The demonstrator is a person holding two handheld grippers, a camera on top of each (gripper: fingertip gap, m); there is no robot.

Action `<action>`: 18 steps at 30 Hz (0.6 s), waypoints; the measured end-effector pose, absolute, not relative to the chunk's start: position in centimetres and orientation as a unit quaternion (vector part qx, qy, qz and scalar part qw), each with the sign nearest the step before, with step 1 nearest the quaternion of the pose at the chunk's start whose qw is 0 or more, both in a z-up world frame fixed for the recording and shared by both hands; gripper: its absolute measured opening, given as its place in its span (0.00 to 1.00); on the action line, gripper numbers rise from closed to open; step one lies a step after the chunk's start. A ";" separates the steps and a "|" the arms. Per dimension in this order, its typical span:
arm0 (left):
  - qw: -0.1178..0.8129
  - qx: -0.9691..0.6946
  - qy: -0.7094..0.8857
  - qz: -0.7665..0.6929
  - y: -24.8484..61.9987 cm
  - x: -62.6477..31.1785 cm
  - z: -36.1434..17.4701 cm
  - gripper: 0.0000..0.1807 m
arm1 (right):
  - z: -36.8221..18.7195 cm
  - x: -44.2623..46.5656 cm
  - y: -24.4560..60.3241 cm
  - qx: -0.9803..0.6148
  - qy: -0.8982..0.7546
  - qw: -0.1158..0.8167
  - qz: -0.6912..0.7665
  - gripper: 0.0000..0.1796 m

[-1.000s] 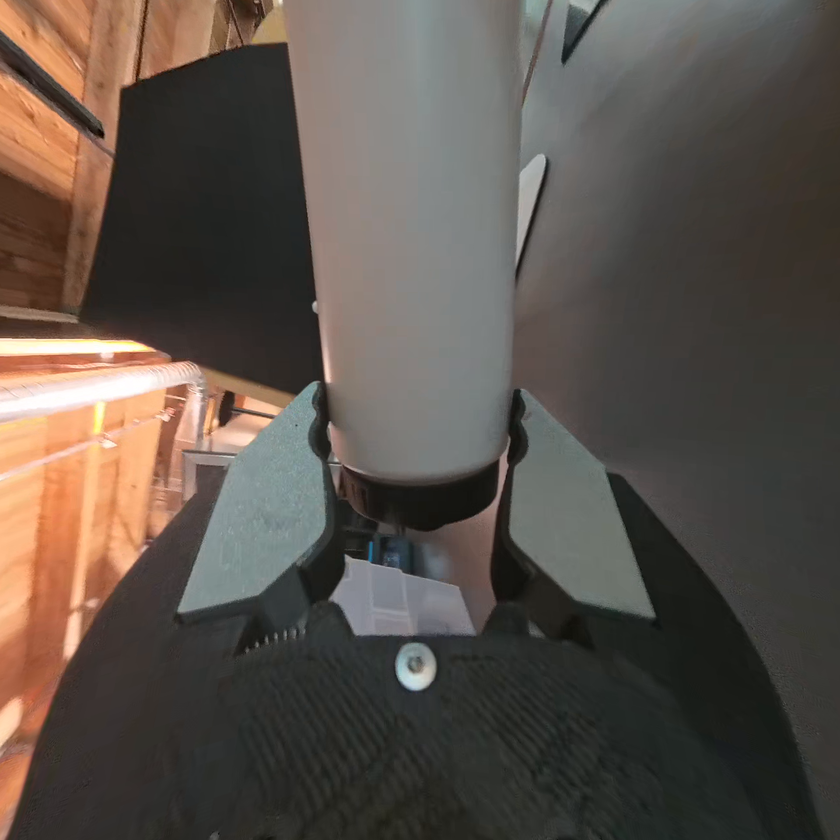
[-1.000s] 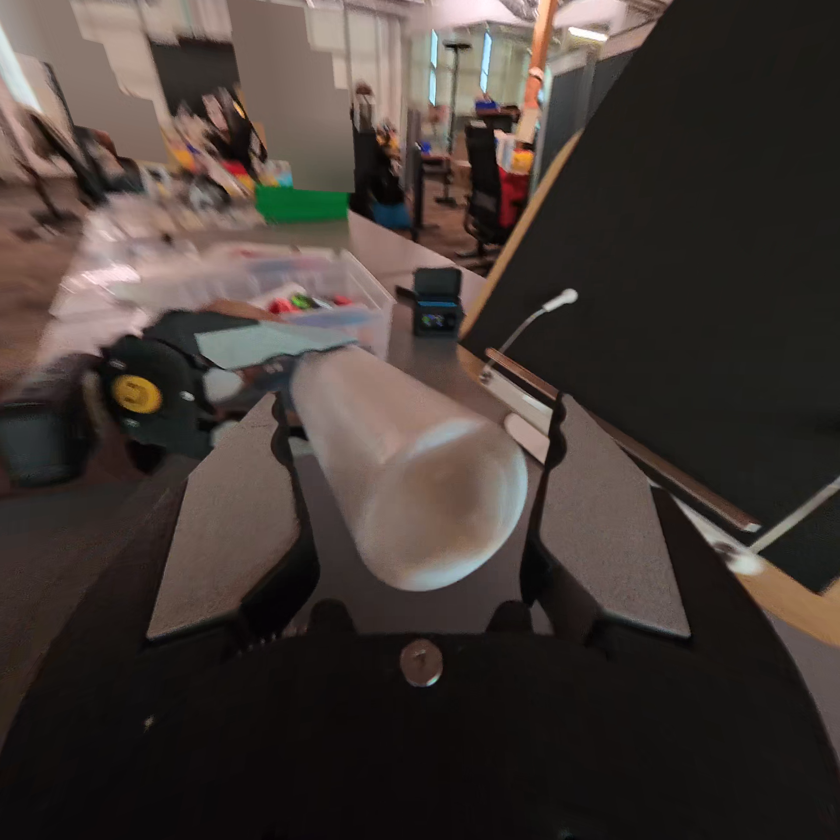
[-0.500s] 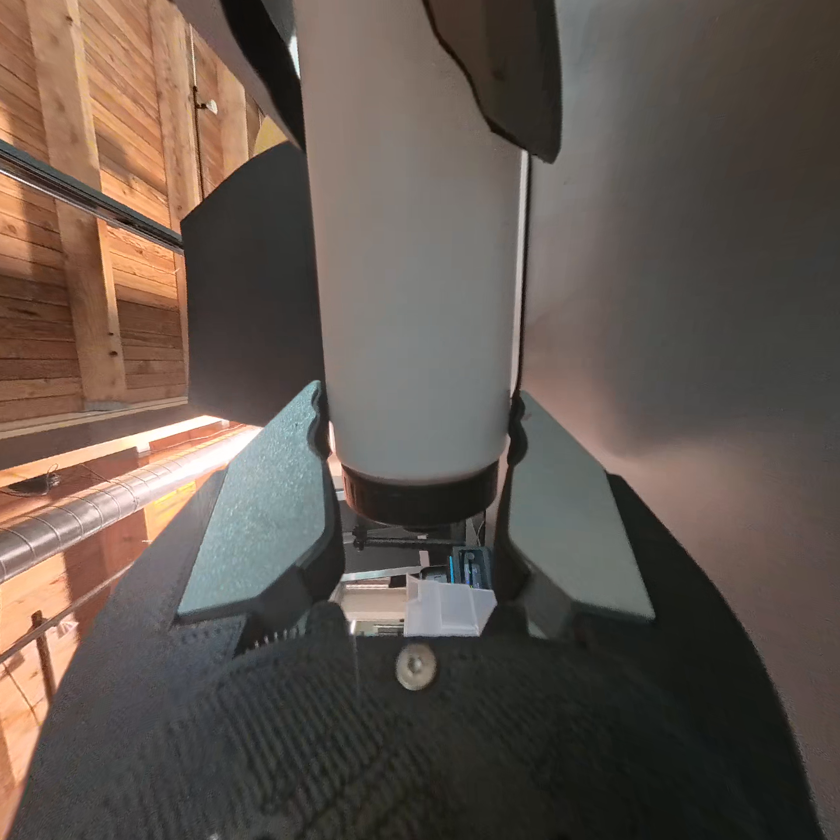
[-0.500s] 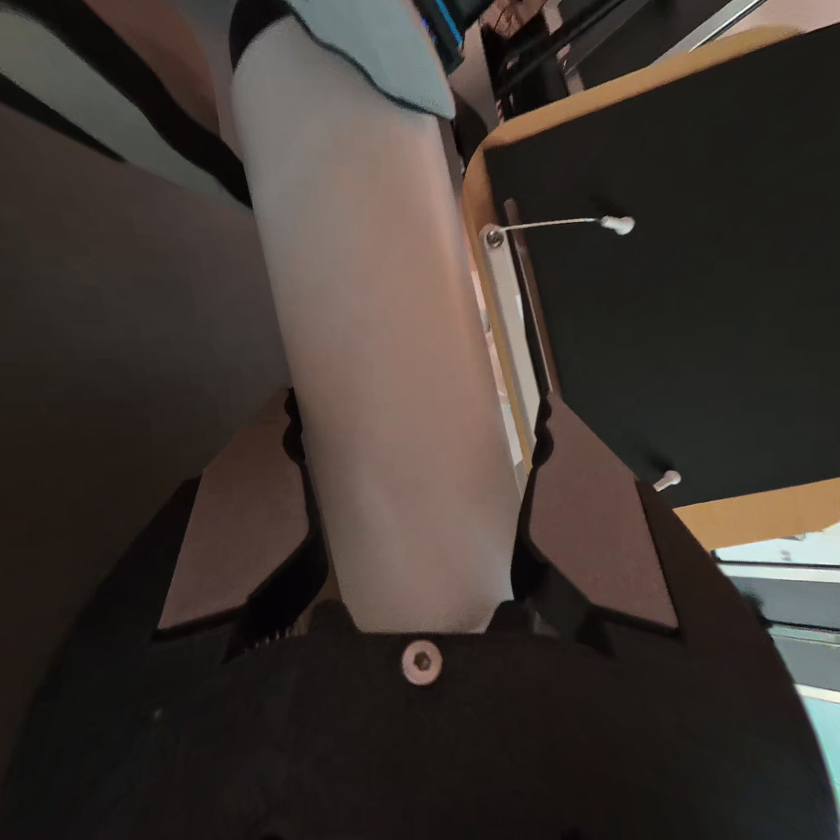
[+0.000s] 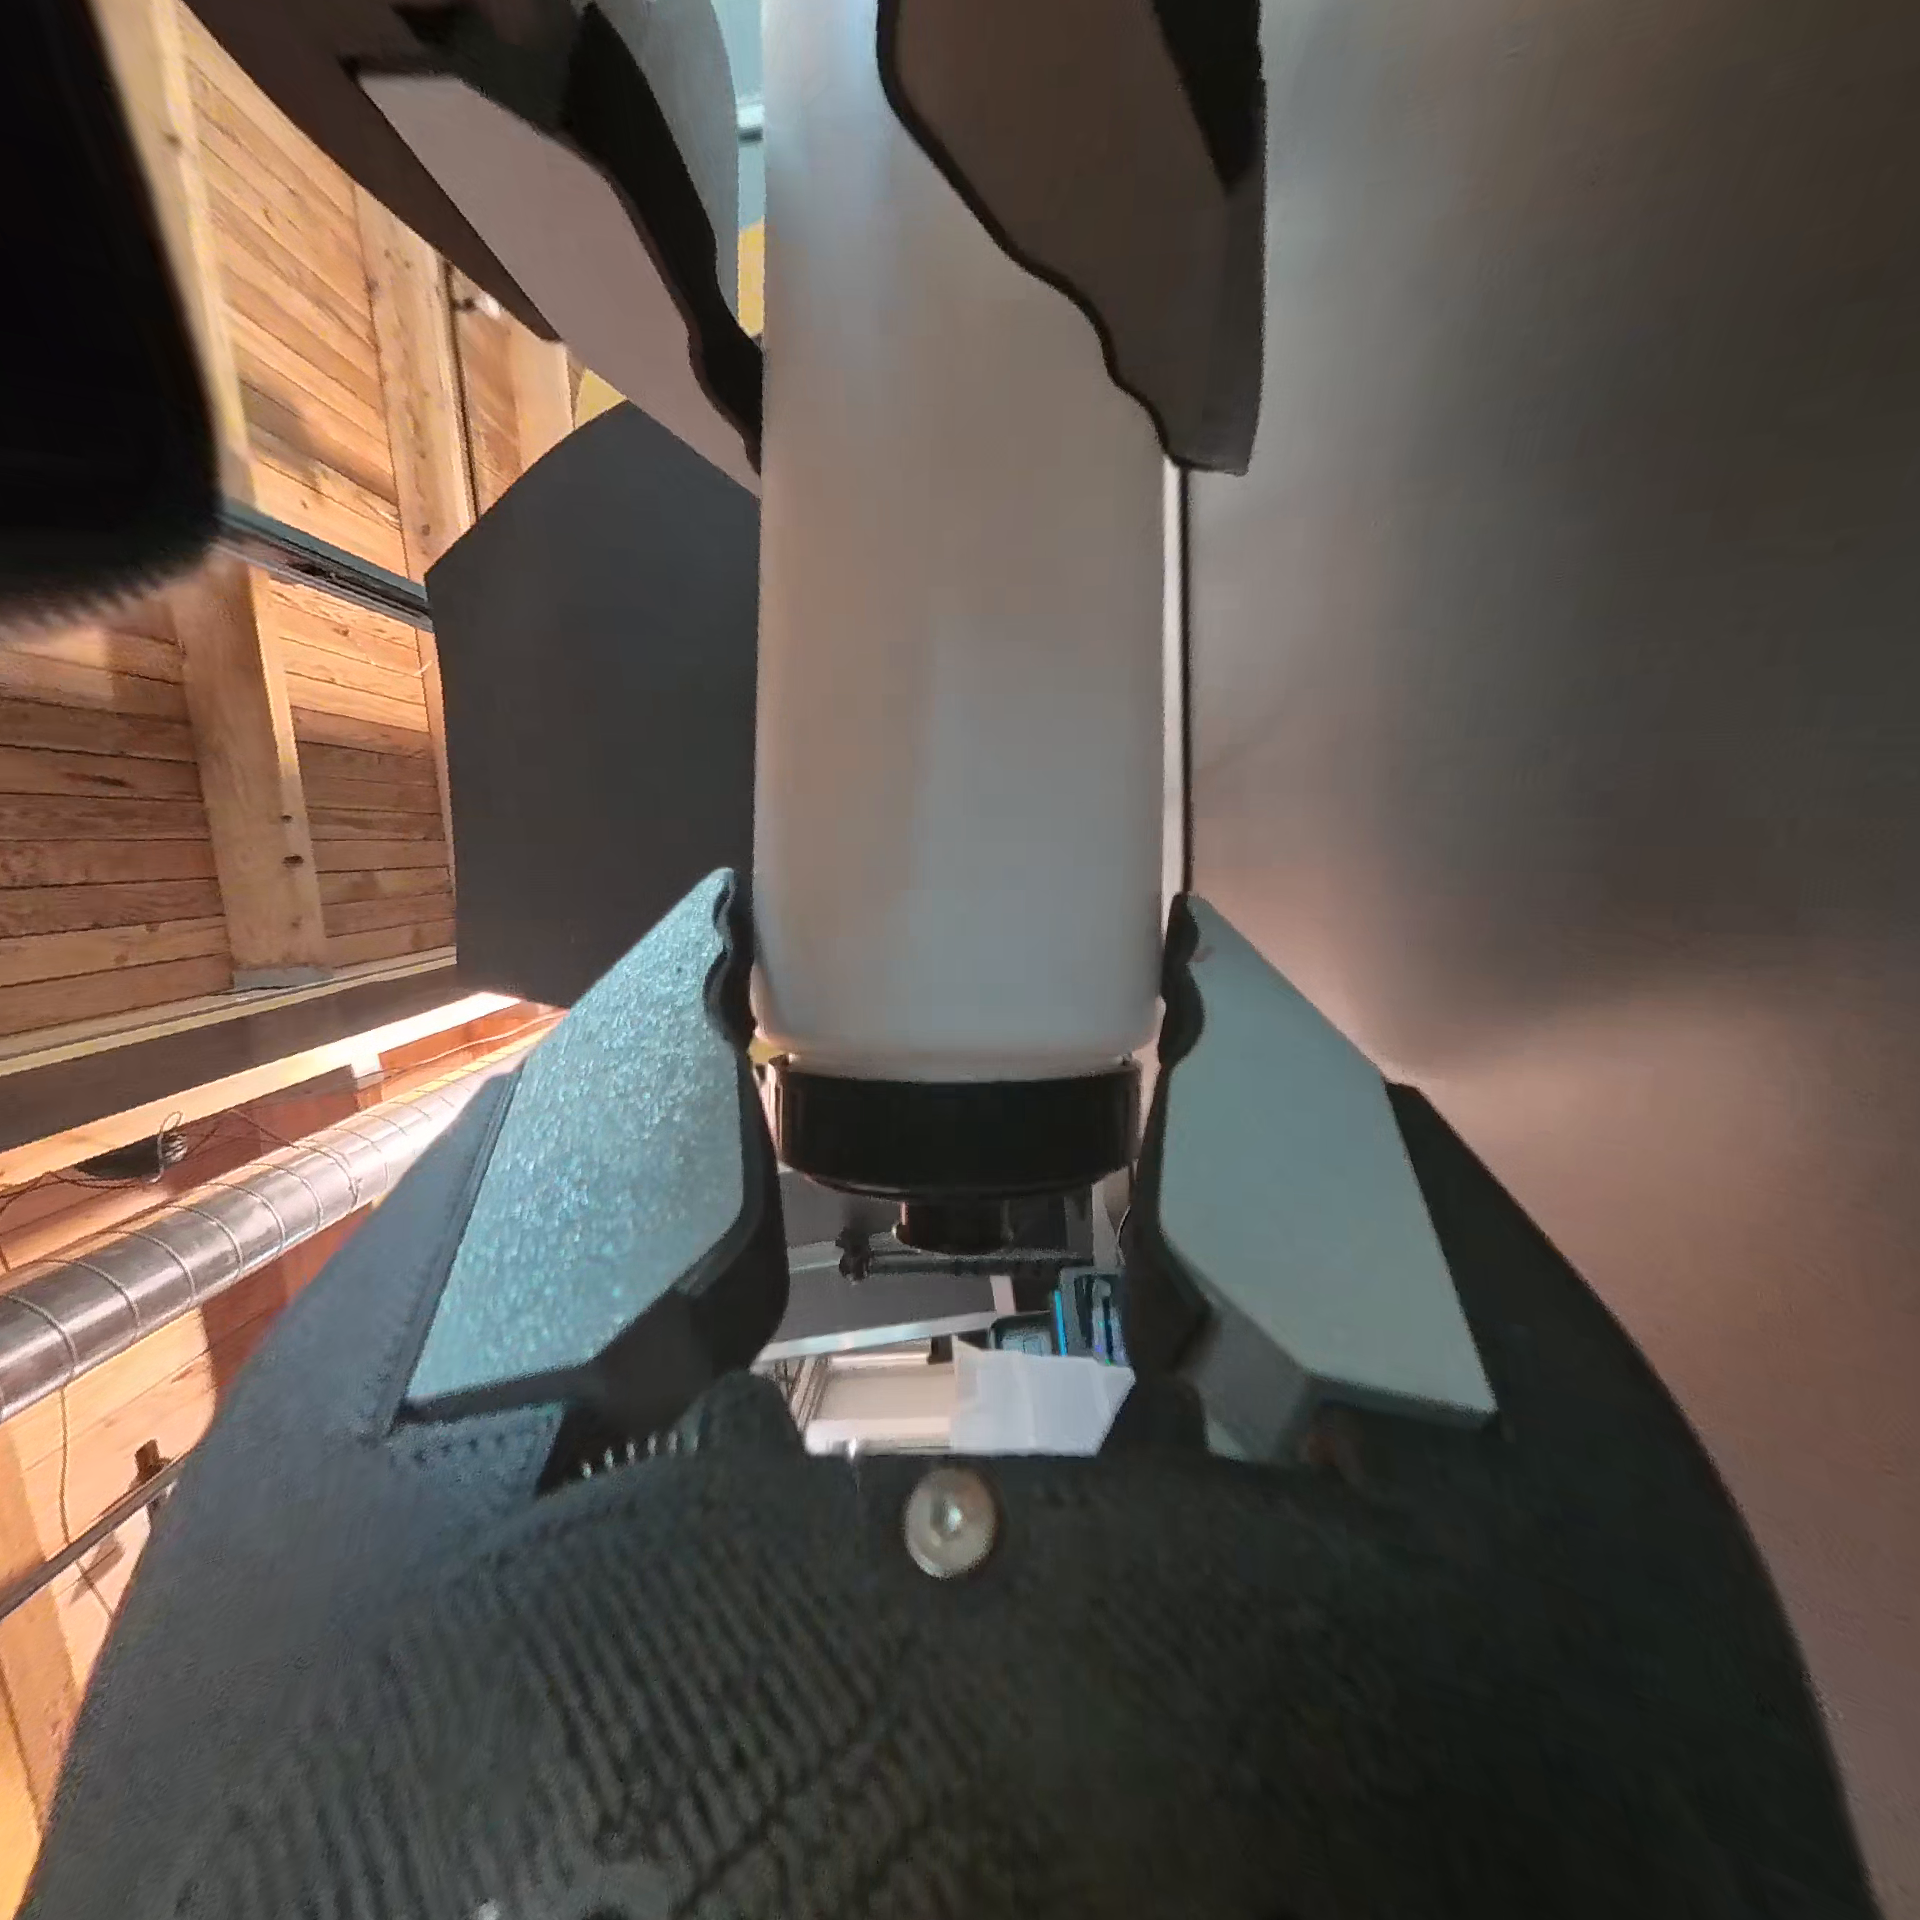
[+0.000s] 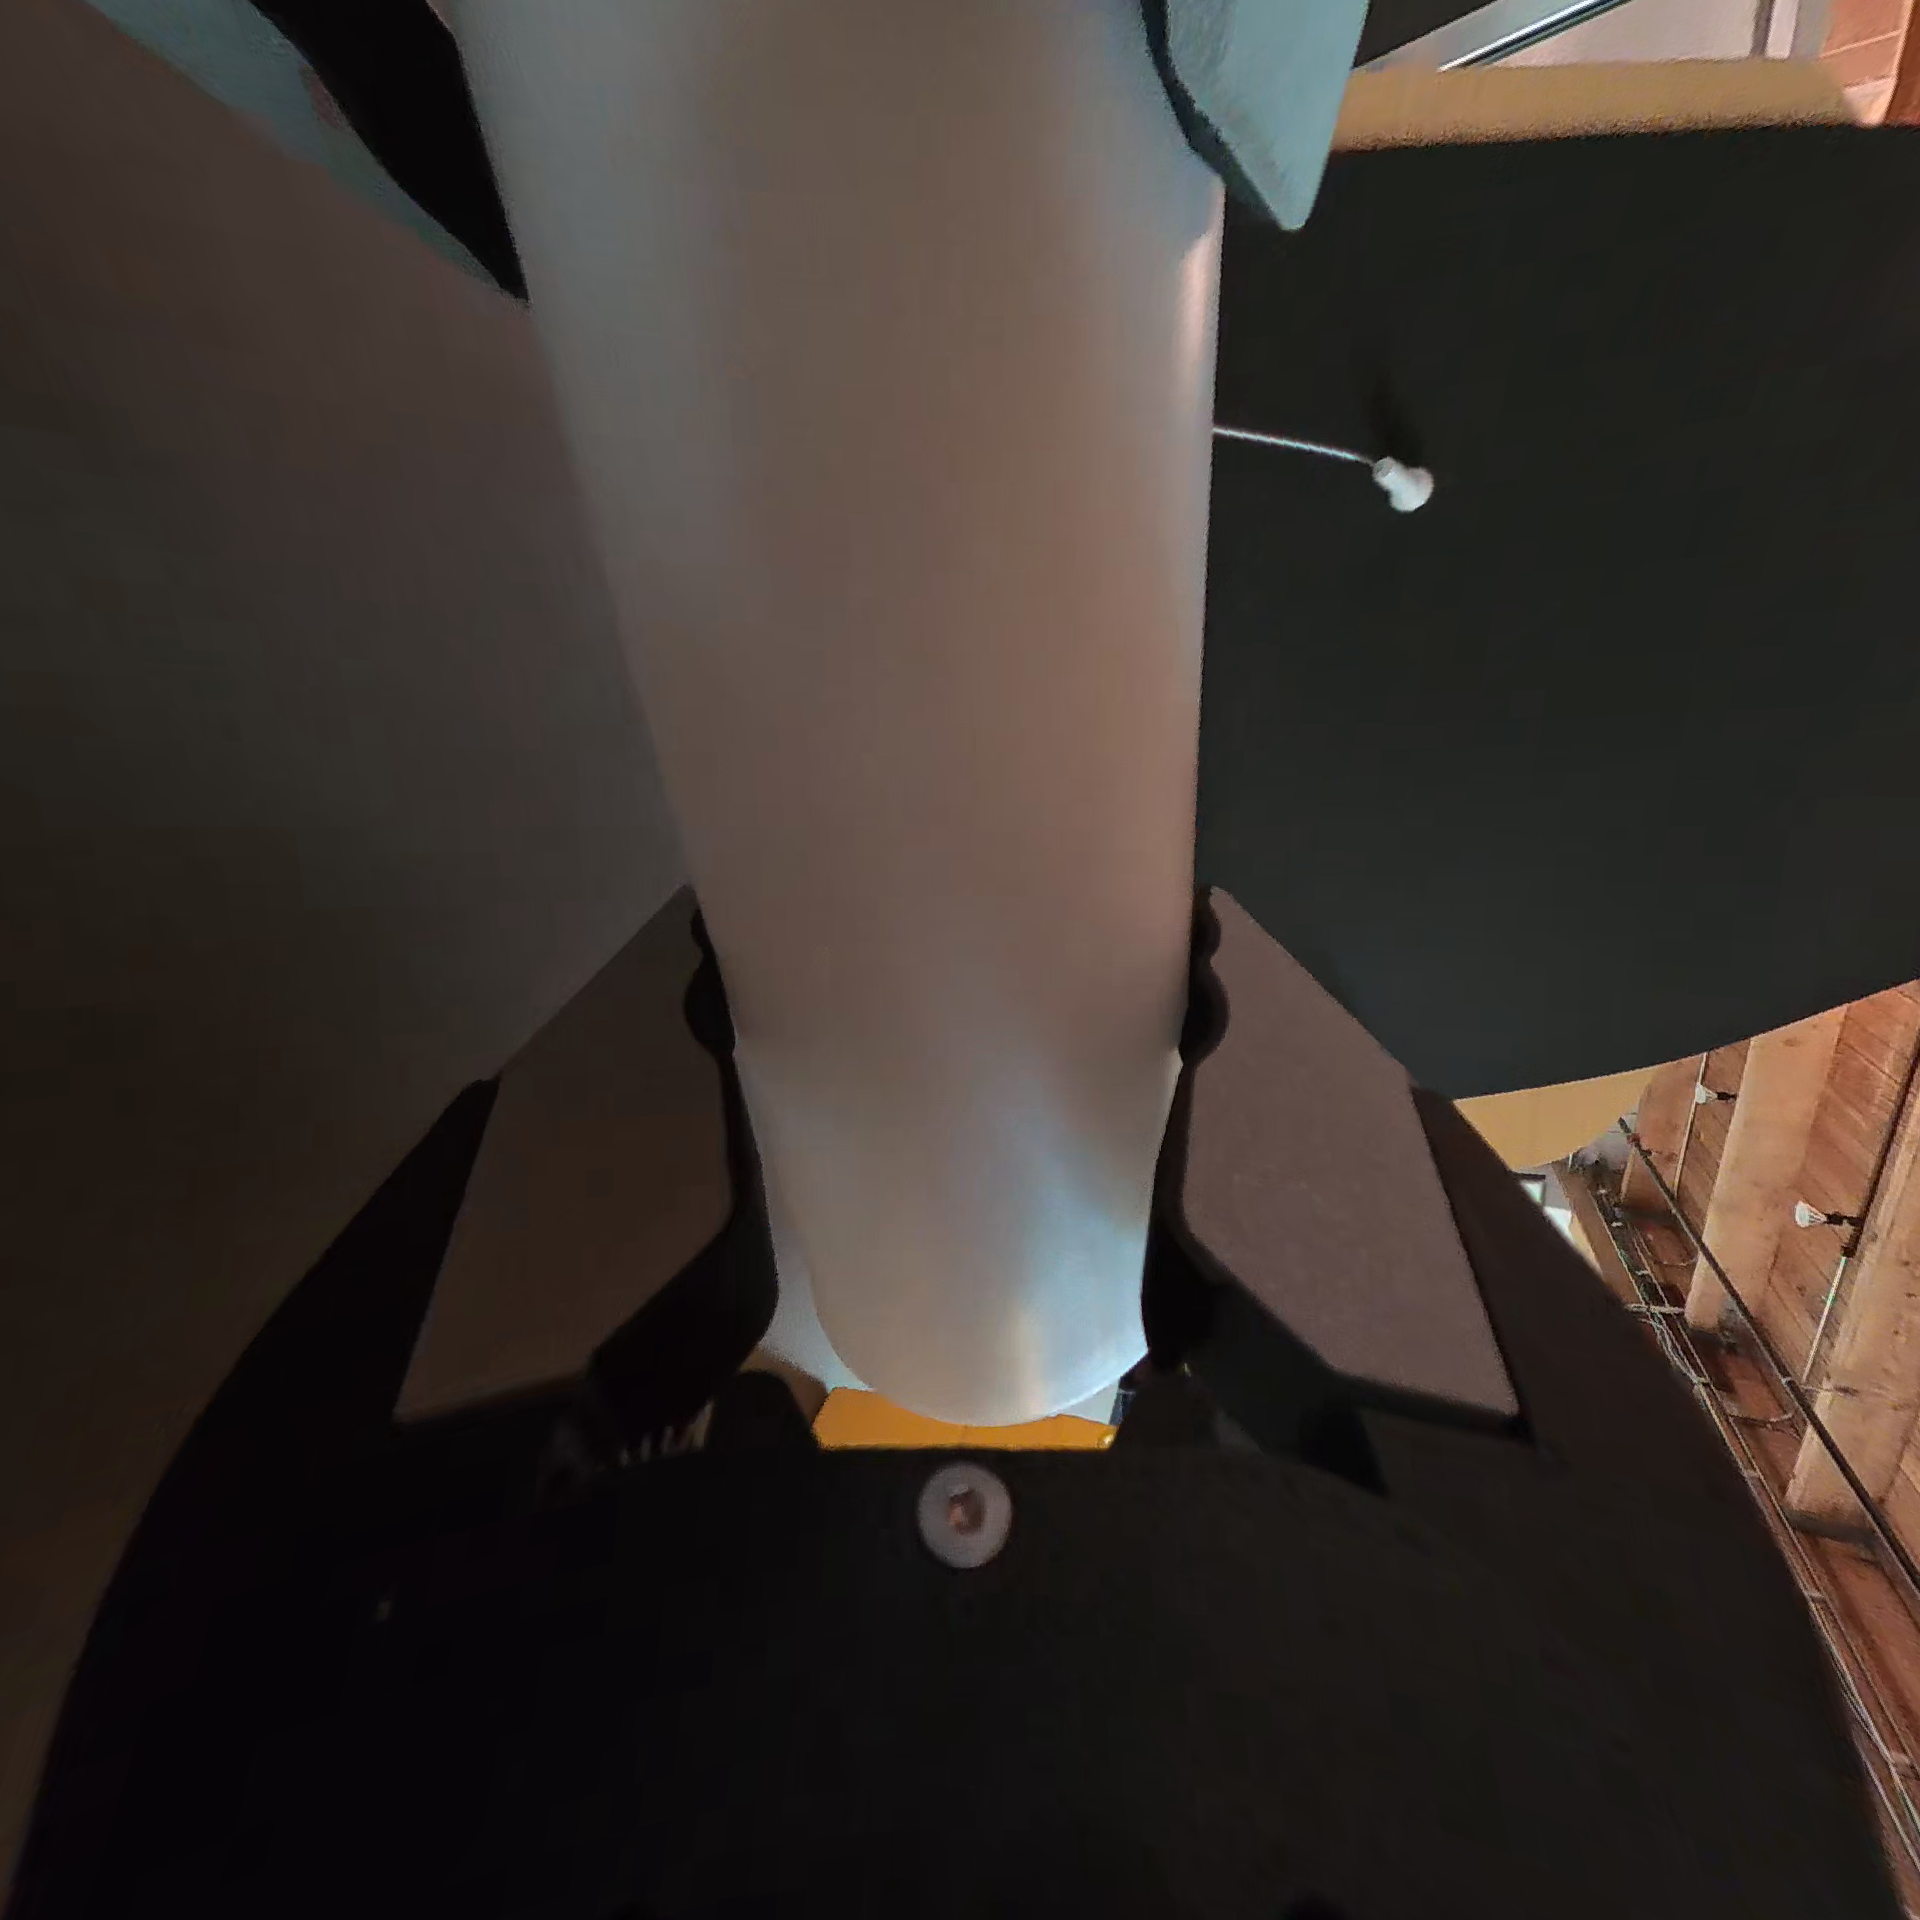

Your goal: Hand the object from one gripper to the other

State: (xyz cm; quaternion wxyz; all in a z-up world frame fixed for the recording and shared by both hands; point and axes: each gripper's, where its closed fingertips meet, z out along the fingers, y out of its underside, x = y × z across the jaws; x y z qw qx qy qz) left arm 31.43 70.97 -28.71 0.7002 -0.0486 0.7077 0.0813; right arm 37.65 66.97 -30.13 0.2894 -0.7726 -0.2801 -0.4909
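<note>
A white bottle [image 5: 956,675] with a black cap [image 5: 951,1127] is held between both grippers. My left gripper [image 5: 951,966] is shut on the bottle just above the cap. My right gripper [image 6: 951,987] is shut on the bottle [image 6: 914,623] near its rounded base end, with both pads touching its sides. The right gripper's fingers [image 5: 1122,239] show at the top of the left wrist view, on either side of the bottle. The left gripper's fingers [image 6: 1247,104] show at the top of the right wrist view.
A grey surface [image 5: 1558,623] fills one side of each view. A black panel [image 6: 1558,675] with a tan edge stands close by. A wooden wall [image 5: 125,810] and a metal duct [image 5: 156,1278] lie behind. A clear box [image 5: 1039,1403] shows beyond the cap. Some 8 cm of space lies between my two pairs of fingers.
The right gripper came onto the bottle's base end, slid farther along it and closed on its sides. The left gripper has kept its hold near the cap.
</note>
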 end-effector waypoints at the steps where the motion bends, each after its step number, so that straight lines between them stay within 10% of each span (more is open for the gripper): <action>1: 0.699 -0.054 0.708 0.086 71.2 31.5 -28.7 0.42 | -30.2 37.5 67.1 -0.771 -0.281 0.295 -0.491 0.49; 18: 0.744 -0.200 0.633 -0.074 72.9 29.4 -24.1 0.40 | -27.8 39.9 66.3 -0.823 -0.068 0.471 -0.310 0.48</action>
